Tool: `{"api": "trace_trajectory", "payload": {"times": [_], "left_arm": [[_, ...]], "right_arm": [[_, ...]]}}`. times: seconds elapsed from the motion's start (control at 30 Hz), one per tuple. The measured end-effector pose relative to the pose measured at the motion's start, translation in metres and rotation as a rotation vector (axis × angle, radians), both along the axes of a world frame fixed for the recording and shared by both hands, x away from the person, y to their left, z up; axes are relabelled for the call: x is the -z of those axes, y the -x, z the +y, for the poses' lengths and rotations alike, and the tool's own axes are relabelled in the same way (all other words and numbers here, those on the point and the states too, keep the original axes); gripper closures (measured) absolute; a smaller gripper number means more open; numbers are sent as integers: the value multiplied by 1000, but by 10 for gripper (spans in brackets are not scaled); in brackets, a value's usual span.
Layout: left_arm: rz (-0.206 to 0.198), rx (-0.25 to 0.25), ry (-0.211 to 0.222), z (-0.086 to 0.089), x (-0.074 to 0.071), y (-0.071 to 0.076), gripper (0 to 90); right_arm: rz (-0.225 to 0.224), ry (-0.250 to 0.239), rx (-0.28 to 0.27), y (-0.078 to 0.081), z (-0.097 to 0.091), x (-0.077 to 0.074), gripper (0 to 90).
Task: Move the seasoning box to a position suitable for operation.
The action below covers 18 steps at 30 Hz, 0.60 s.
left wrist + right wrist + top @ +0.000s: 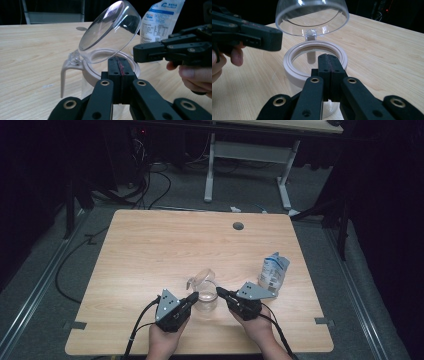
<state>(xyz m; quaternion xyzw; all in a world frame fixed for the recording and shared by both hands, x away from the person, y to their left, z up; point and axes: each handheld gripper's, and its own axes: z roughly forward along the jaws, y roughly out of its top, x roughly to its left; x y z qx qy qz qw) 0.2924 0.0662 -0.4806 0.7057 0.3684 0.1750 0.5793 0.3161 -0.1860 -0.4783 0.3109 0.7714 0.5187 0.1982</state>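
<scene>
Two tongs, left tongs point(194, 296) and right tongs point(219, 292), are clamped shut on nothing, flanking the jar point(206, 298) at six o'clock on the tabletop point(150, 250). Its clear lid point(202, 277) already stands flipped open; filling from the pouch point(273, 272) at three o'clock likely remains.

Open lid point(202, 276) and pouch point(273, 273) crowd the jar point(205, 300); table point(150, 245) beyond lies free.

pouch point(163, 20) top cut off, its print too small to read
</scene>
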Motion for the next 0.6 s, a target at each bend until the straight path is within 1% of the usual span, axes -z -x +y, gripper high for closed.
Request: {"api": "trace_trajectory", "payload": {"times": [0.23, 0.6], "left_arm": [[0, -23, 16, 5, -1, -4, 899], [2, -55, 28, 12, 1, -9, 898]], "right_arm": [[-6, 2, 3, 1, 0, 1, 900], [-13, 7, 2, 1, 0, 1, 900]]}}
